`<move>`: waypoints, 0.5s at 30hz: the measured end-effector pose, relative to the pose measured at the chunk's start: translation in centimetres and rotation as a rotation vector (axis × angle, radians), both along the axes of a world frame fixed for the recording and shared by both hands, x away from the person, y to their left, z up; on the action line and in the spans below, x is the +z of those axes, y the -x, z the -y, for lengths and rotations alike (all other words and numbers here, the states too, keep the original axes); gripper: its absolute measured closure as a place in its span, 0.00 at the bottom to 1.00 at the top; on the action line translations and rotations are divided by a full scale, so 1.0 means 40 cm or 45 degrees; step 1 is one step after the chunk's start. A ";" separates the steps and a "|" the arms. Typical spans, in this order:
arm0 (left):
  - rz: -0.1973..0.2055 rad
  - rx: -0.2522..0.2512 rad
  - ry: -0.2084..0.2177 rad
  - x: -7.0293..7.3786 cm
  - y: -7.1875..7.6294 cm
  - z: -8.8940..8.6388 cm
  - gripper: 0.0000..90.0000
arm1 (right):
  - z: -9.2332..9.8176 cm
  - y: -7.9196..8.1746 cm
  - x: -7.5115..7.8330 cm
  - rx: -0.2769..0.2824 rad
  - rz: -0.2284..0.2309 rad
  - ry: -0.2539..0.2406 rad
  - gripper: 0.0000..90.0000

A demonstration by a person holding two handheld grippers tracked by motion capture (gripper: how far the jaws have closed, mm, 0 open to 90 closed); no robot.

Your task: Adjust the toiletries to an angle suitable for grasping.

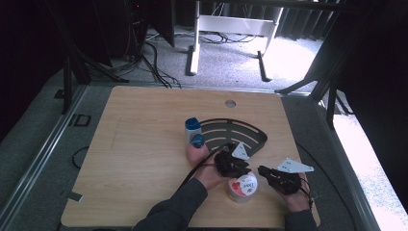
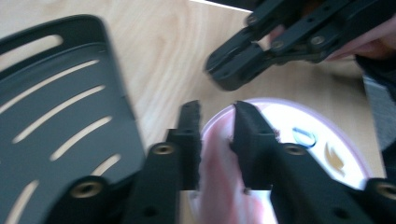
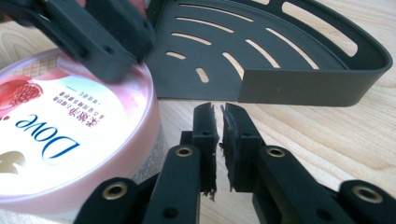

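A round Dove jar (image 1: pixel 243 186) with a white and pink lid stands near the table's front edge, between the two hands. My left gripper (image 1: pixel 239 172) hovers at the jar's far left rim. In the left gripper view its jaws (image 2: pixel 217 109) stand a little apart over the jar lid (image 2: pixel 322 140), with nothing pinched. My right gripper (image 1: pixel 261 169) is just right of the jar. Its jaws (image 3: pixel 218 109) are almost together and empty, low over the wood beside the jar (image 3: pixel 56 126). A black slotted corner rack (image 1: pixel 250 132) lies behind them.
A white bottle with a blue cap (image 1: pixel 193 126) and a second blue-topped item (image 1: pixel 197 140) stand at the rack's left end, by the left hand. The rack's wall (image 3: pixel 303 86) faces the right gripper. The table's left half is bare wood (image 1: pixel 134 144).
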State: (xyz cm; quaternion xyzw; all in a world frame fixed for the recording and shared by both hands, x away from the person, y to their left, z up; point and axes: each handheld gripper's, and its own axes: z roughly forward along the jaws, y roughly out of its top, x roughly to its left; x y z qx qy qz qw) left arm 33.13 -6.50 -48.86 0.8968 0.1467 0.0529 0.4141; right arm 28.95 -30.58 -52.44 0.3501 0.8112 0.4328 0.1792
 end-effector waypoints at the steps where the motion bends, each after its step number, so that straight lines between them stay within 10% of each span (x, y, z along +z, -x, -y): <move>1: 0.000 0.010 0.006 -0.001 0.000 -0.011 0.75 | 0.002 0.002 0.000 0.000 0.001 -0.001 0.90; 15: -0.002 0.106 0.124 0.002 0.024 -0.115 0.54 | 0.047 0.042 -0.001 -0.058 -0.029 -0.069 0.59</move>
